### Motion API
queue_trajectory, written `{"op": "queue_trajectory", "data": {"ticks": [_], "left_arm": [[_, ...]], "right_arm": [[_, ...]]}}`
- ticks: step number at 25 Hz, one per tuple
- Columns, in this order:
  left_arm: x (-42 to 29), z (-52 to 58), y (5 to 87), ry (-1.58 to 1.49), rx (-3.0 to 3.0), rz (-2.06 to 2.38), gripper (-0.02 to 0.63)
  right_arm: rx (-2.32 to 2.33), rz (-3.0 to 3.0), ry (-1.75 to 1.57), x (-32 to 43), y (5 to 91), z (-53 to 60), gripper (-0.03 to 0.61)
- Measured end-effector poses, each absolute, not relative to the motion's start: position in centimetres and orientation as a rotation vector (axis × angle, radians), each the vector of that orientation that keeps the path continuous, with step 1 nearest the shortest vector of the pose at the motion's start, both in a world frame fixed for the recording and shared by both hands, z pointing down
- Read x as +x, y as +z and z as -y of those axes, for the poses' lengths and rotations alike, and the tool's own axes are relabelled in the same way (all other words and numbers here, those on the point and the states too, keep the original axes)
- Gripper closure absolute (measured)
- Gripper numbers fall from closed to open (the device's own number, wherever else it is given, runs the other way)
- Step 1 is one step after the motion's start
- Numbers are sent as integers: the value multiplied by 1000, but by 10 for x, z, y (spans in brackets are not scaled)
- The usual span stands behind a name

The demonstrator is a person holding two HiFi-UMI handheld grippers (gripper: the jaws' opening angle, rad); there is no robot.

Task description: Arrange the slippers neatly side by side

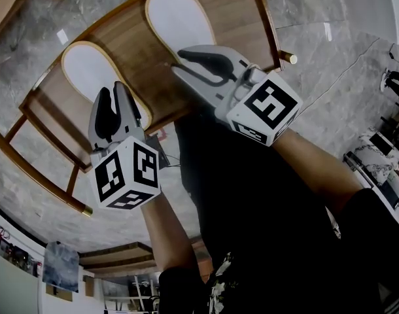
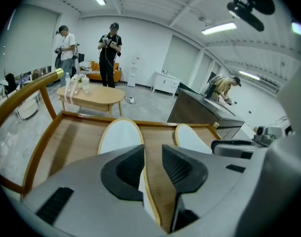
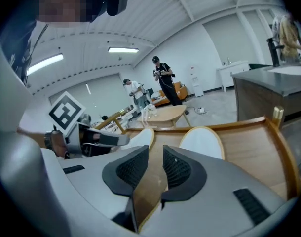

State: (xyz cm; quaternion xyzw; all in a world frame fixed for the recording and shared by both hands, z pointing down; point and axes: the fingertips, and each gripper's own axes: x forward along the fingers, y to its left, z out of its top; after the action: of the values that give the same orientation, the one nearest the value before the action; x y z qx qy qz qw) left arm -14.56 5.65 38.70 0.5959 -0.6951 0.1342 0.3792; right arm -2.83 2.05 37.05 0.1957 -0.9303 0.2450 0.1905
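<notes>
Wooden tabletop [image 1: 131, 44], white slippers [image 1: 180, 15], standing people [image 2: 110, 53] only in gripper views

In the head view the left slipper's heel [image 1: 88, 67] is hidden under the left gripper [image 1: 112, 90] and the right slipper's heel [image 1: 180, 15] under the right gripper [image 1: 178, 61]; the far end of the tabletop [image 1: 147, 70] is cut off by the top edge. In the right gripper view that slipper's rim drops out of sight behind the fingers [image 3: 133, 169], and whether they press on it cannot be told.
</notes>
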Motion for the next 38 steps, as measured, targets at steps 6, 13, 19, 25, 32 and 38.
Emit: {"op": "queue_trajectory", "data": {"ticks": [6,13,19,25,32,38], "left_arm": [[-175,-70,386,488,1503,1880,500],[-187,-75,421,558,1437,1829,494],[-179,-72,436,521,1394,1761,529],[-170,-68,437,519,1415,1750,575],[-155,-63,436,523,1485,1705,583],[-145,-57,436,533,1540,1652,584]], "right_arm": [[781,2518,559,5,382,20,430],[748,2405,723,9,416,17,428],[758,2357,812,9,430,17,561],[768,2371,856,4,425,14,568],[745,2401,850,-12,419,8,568],[712,2415,845,-27,421,1,568]]}}
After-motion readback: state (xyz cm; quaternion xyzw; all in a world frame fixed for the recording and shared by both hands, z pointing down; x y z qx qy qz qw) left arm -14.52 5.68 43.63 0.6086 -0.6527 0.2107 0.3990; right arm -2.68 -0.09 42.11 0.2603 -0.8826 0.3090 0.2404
